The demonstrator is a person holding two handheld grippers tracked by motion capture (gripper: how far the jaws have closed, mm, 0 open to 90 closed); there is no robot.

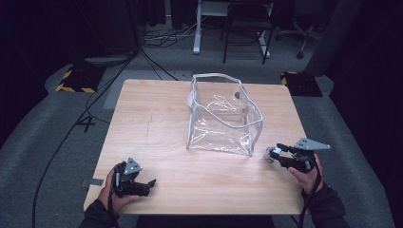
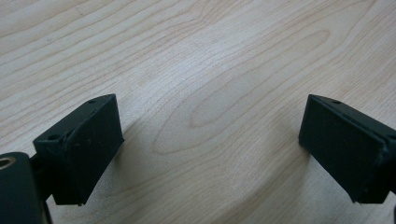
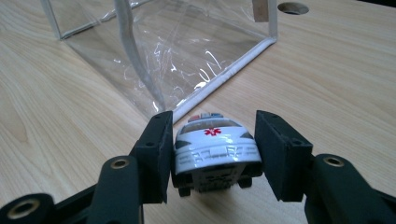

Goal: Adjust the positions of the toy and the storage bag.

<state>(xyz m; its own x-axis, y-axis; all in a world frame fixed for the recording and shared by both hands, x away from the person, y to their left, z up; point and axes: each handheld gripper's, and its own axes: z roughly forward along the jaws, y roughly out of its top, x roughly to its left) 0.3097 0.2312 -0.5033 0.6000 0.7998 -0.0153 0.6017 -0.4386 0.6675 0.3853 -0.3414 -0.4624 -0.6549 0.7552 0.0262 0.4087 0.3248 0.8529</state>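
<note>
1. The right gripper [image 1: 274, 153] is at the near right of the table [image 1: 157, 118], held in the person's right hand [image 1: 306, 171], jaws pointing left toward the clear bag [image 1: 223, 116].
2. Its jaws are closed on a small white toy car [image 3: 215, 149]; in the right gripper view both black pads press against the car's sides.
3. The toy car has a red star-shaped mark on its hood and red and blue lights on the roof. It points away from the camera, toward the bag.
4. In the high view the car [image 1: 272, 153] sits just beyond the bag's near right corner, close to it but not touching.
5. The clear bag stands upright and open in the middle of the table, a little toward the far side, with white edging along its rim and seams.
6. The left gripper [image 1: 148, 184] rests at the near left of the table, in the person's left hand [image 1: 116, 194], well apart from the bag.
7. Its jaws stand wide apart with only bare wood between them, as the left gripper view shows.
</note>
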